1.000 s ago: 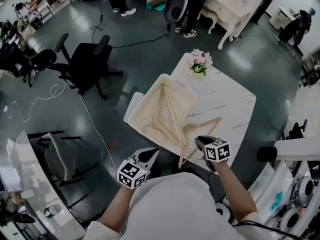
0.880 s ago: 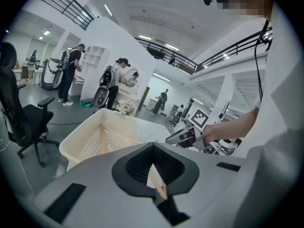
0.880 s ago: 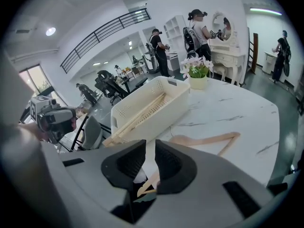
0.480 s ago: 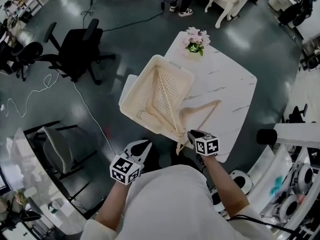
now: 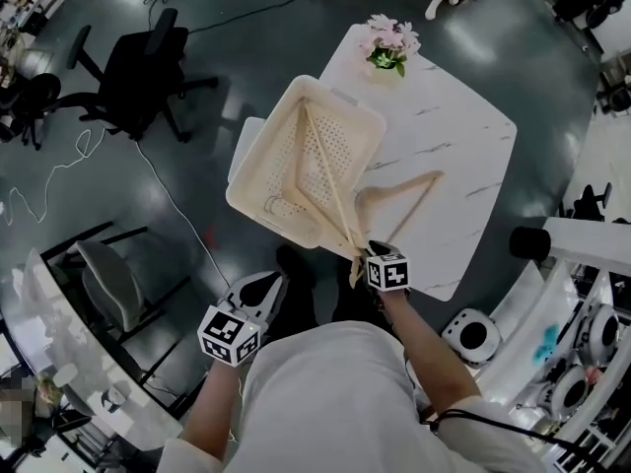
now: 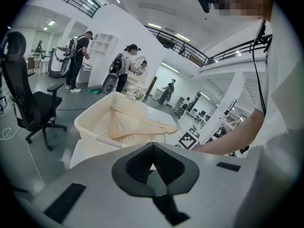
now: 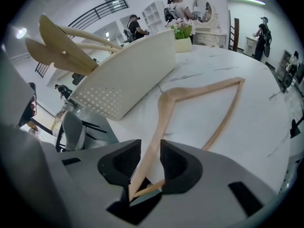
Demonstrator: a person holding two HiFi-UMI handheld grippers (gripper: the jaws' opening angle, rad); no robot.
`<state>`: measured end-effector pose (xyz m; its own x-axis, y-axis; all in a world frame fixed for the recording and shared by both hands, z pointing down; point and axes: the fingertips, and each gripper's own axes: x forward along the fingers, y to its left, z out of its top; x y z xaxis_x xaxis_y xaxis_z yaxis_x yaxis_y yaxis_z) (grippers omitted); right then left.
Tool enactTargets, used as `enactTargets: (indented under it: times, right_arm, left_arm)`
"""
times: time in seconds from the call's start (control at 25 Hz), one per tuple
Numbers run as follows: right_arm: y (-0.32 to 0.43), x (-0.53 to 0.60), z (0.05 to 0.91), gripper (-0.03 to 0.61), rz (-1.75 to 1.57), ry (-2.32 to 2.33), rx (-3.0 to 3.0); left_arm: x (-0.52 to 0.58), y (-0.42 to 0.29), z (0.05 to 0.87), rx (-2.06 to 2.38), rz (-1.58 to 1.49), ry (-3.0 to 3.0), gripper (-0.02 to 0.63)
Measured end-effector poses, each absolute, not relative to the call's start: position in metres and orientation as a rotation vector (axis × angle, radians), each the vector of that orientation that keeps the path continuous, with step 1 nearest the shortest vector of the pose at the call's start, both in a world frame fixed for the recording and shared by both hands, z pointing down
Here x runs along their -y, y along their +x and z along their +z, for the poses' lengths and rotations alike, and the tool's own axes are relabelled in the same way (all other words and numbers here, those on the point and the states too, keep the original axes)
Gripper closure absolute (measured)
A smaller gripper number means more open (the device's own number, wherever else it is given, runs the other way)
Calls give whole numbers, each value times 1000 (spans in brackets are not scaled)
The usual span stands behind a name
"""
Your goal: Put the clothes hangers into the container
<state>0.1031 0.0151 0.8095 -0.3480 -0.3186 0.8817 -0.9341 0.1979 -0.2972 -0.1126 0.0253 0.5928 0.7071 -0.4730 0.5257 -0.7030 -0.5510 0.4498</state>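
A cream perforated basket (image 5: 340, 92) overhangs the left edge of the white marble table (image 5: 463, 136), with wooden hangers (image 5: 320, 170) lying inside and poking over its near rim. Another wooden hanger (image 5: 409, 190) lies flat on the table. My right gripper (image 5: 373, 252) sits at that hanger's near end; in the right gripper view the hanger (image 7: 199, 91) runs between its jaws (image 7: 149, 158), which are opening and do not press it. My left gripper (image 5: 258, 289) hangs off the table, shut and empty (image 6: 152, 163), facing the basket (image 6: 90, 122).
A pot of pink flowers (image 5: 386, 42) stands at the table's far corner. A black office chair (image 5: 138, 77) and a cable lie on the dark floor to the left. White equipment crowds the right side. People stand in the background of the gripper views.
My right gripper has moved forward to the near end of the hanger on the table. The left gripper has dropped a little lower and left. The hanger itself lies as before.
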Motion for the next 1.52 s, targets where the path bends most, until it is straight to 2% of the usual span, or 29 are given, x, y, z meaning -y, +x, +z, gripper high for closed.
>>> enactTargets:
  times: [0.56, 0.76, 1.52]
  right_arm:
    - [101, -9, 839, 428, 956, 1341, 1557]
    - [114, -16, 844, 485, 1027, 1436, 1498]
    - [195, -31, 785, 494, 869, 1358, 1599]
  left_arm:
    - [-34, -150, 614, 891, 484, 2208, 606]
    - [-39, -158, 618, 887, 489, 2209, 606]
    - [-33, -115, 595, 833, 465, 2291, 606]
